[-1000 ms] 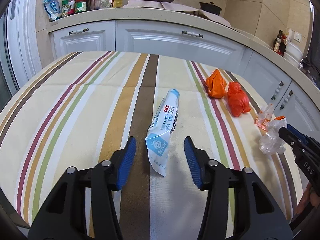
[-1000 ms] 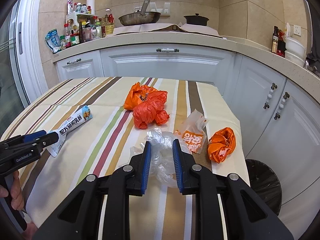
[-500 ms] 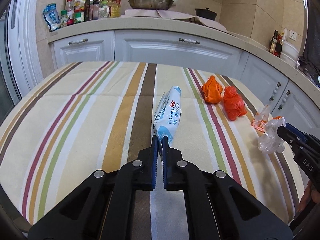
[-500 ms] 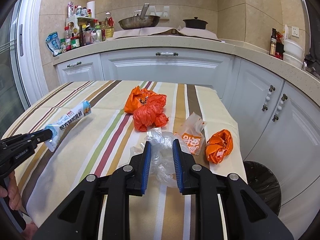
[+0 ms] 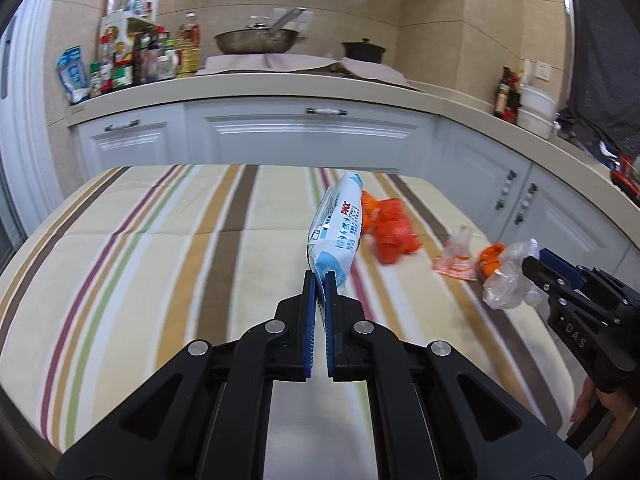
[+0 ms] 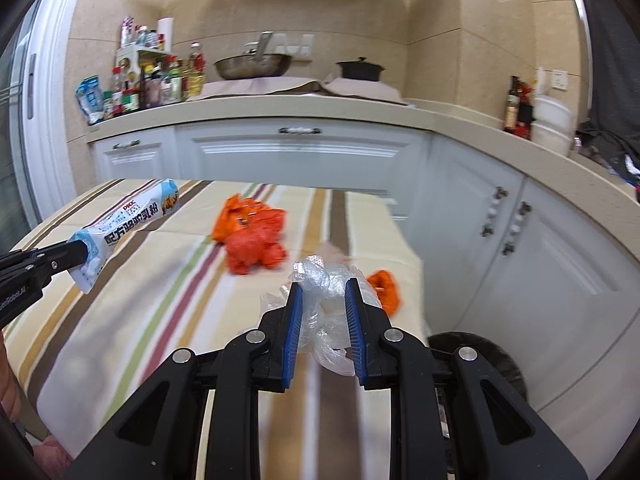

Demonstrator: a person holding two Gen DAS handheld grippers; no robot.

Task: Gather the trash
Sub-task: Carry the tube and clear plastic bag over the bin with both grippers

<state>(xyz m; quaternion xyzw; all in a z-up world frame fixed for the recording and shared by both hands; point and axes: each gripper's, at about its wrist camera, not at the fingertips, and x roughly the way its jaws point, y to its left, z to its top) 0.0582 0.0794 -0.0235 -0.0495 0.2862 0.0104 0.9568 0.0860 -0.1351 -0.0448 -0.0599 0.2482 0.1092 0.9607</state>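
Striped tablecloth (image 5: 120, 264) covers the table, white cabinets (image 5: 300, 136) at 12 o'clock behind it. Black bin (image 6: 476, 356) is seen at 4 o'clock in the right wrist view, below the table edge. Orange bags (image 6: 256, 236) lie mid-table near 12 o'clock; one smaller orange bag (image 6: 384, 284) and a printed wrapper (image 5: 456, 260) sit toward the right edge. Blue-white packet (image 5: 338, 228) is clamped by its end in the closed left gripper (image 5: 319, 280), lifted clear of the cloth. Crumpled clear plastic (image 6: 324, 304) is pinched in the right gripper (image 6: 320, 288).
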